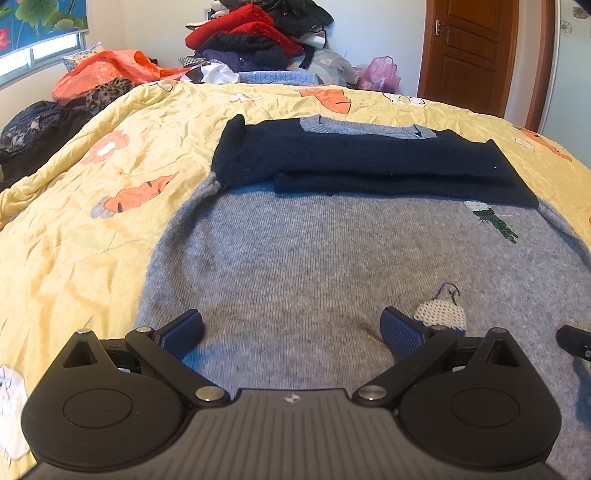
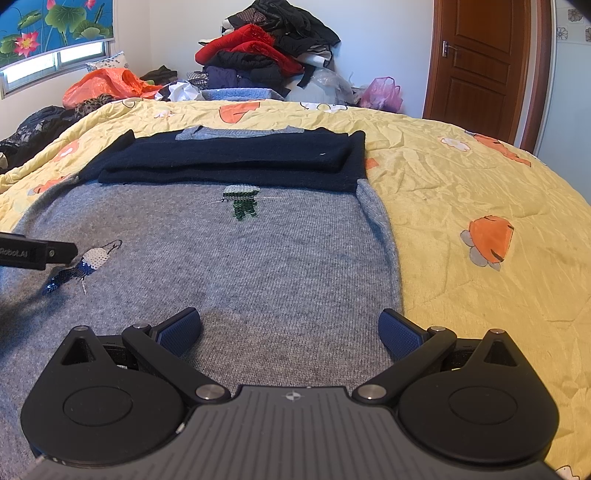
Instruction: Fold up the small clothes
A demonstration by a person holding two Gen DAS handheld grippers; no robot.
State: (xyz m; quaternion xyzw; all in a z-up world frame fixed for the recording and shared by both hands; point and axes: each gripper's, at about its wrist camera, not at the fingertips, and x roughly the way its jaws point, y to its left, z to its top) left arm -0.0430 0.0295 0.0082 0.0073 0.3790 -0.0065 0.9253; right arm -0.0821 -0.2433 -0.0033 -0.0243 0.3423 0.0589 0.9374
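A small grey knit sweater (image 1: 295,266) (image 2: 236,266) lies flat on the yellow quilt, its navy sleeves (image 1: 365,162) (image 2: 236,158) folded across the chest. Sequin bird patches (image 1: 441,314) (image 2: 92,260) and a green patch (image 2: 242,201) decorate its front. My left gripper (image 1: 291,328) hovers open over the lower left part of the sweater, nothing between its blue pads (image 1: 184,332). My right gripper (image 2: 290,328) hangs open over the lower right part, its right pad near the sweater's side edge. The left gripper's tip (image 2: 37,253) shows at the left of the right wrist view.
The yellow quilt (image 1: 92,206) (image 2: 480,184) with carrot prints covers the bed. At the far edge sit a heap of red and dark clothes (image 1: 258,33) (image 2: 266,44), an orange bag (image 1: 107,70) and a pink bag (image 2: 382,92). A wooden door (image 2: 480,59) stands at the back right.
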